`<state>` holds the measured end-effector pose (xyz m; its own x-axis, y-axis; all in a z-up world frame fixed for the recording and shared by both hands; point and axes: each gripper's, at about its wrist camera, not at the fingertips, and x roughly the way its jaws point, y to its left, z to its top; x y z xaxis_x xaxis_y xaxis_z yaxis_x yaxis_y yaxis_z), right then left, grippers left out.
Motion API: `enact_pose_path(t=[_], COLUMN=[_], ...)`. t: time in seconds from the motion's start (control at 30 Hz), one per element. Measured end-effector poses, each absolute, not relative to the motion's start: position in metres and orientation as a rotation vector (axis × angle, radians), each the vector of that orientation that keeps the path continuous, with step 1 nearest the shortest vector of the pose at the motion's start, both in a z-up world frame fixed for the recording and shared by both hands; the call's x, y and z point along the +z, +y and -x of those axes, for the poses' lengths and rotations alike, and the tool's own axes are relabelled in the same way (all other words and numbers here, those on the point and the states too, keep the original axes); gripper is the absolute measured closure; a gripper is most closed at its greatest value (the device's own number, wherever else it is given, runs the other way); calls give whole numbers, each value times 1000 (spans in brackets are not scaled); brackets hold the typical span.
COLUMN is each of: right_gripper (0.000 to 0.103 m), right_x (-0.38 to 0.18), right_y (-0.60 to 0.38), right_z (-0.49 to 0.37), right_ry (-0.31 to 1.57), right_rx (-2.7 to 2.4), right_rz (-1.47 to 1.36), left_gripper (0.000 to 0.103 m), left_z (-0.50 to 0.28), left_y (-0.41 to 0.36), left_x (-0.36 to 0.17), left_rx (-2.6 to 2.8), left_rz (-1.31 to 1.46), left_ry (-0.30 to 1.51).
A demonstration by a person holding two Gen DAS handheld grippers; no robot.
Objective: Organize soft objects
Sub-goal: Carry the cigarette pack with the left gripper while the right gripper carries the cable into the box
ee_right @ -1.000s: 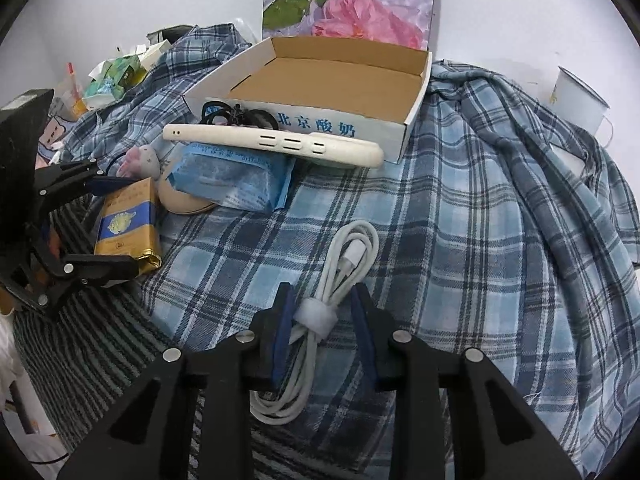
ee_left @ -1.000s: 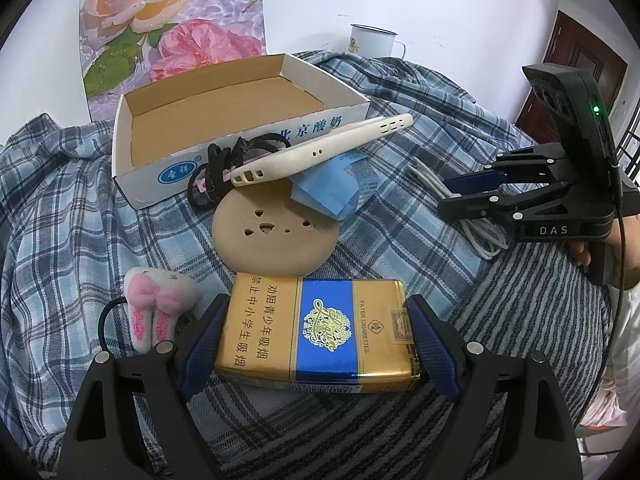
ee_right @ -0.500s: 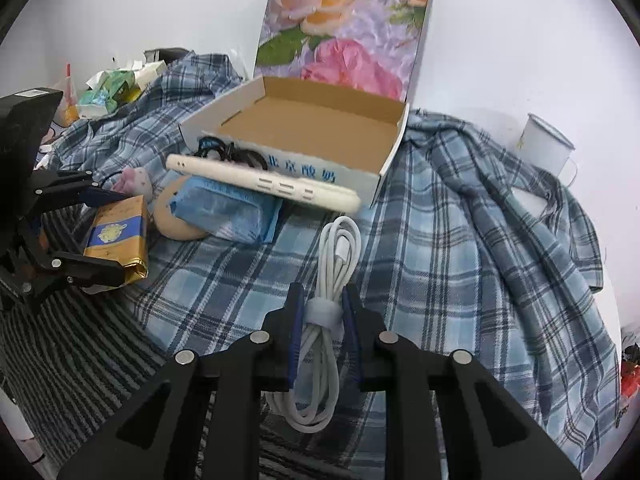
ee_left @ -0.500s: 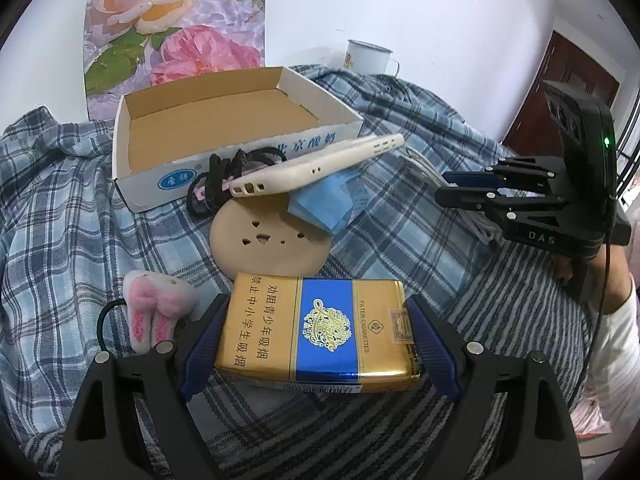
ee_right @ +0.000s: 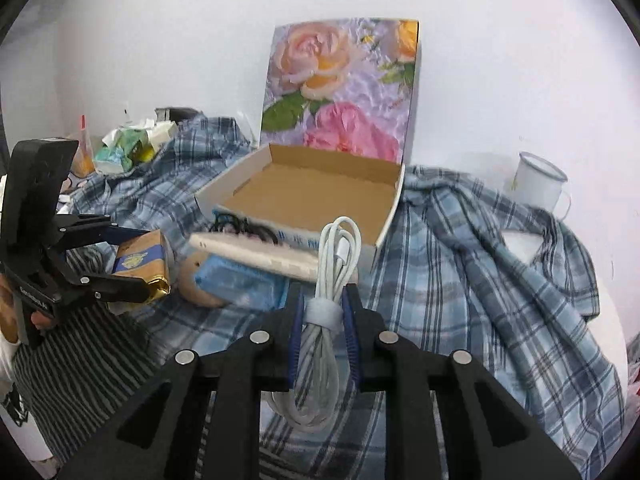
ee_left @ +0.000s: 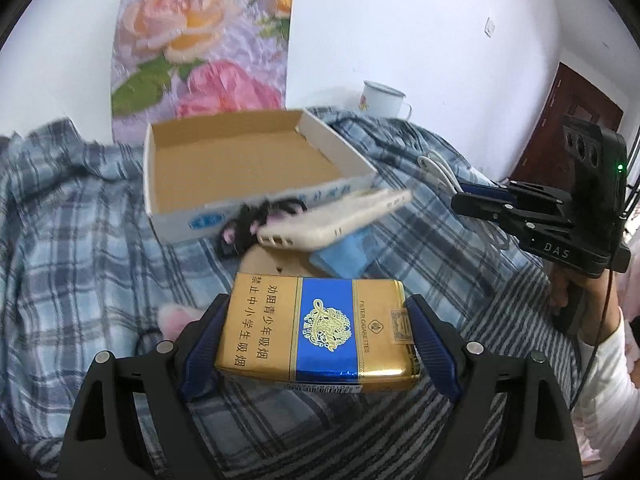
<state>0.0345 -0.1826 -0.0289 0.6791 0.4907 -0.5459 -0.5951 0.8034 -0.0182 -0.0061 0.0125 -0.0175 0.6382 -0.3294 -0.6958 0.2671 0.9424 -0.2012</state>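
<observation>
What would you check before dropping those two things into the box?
1. Left gripper clamped on the gold pack: ok.
2. Right gripper clamped on the cable at its strap: ok.
3. Both things lifted off the cloth: ok.
4. Box empty, with room for both: ok.
5. Grippers apart from each other: ok.
6. Loose cable loops clear of the white case on the way over: cannot tell.
</observation>
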Motion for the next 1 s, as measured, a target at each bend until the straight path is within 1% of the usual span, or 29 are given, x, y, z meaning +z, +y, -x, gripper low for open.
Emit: enact_pose_path(t=[0.27, 0.5, 1.0], right_gripper=[84, 84, 84], right_x=[-4, 18, 41], right_y=[-171, -160, -137], right_z=[-38, -49, -95], right_ry=[503, 448, 446], right_rx=[658, 680, 718], right_rz=[191, 160, 97], left_gripper=[15, 15, 15], left_z=[3, -15, -56], left_y=[17, 21, 21], left_x=[11, 37, 70], left_rx=[-274, -198, -144], left_rz=[74, 87, 88], left_ry=[712, 649, 602])
